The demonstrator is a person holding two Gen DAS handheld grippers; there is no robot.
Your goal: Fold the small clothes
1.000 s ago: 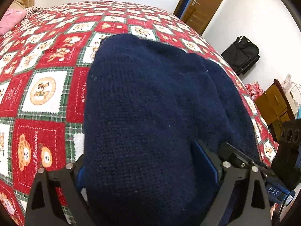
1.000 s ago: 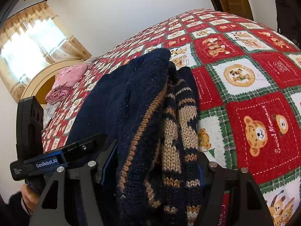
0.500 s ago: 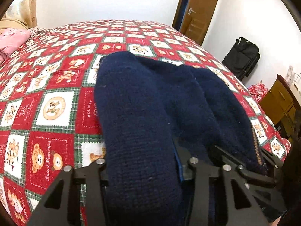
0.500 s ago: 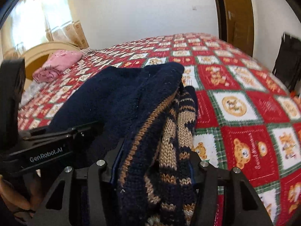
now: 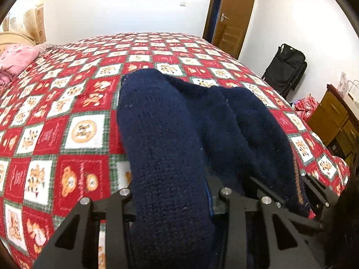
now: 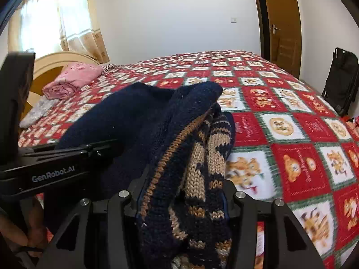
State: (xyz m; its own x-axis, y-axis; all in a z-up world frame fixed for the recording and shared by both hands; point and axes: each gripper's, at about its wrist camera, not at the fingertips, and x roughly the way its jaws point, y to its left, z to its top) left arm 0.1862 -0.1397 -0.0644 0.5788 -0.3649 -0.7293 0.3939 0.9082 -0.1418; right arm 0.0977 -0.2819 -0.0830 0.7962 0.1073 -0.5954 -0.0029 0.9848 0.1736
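1. A dark navy knitted sweater (image 5: 170, 139) with tan patterned bands lies bunched on a bed (image 5: 85, 132) covered by a red, white and green checked bear-print blanket.
2. The left hand-held gripper (image 5: 172, 198) has a thick navy fold of the sweater between its black fingers; its jaws are closing and the pads press the knit on both sides.
3. The right hand-held gripper (image 6: 181, 199) grips the sweater's other edge, where tan-and-navy patterned knit (image 6: 202, 157) shows; its jaws are also closing on the bundle.
4. From the right wrist view, the left tool's black body, marked "GenRobot.AI", reaches in from the left, with part of a person's hand (image 6: 24, 235) beneath it.
5. Folded pink cloth (image 6: 71, 78) rests at the head of the bed, well apart from the sweater.
6. A black bag (image 5: 287, 67) stands against the white wall near a brown wooden door (image 5: 233, 15); whether anything is in the bag cannot be told.
7. A brown wooden cabinet (image 5: 334, 116) stands beside the bed, drawers shut.
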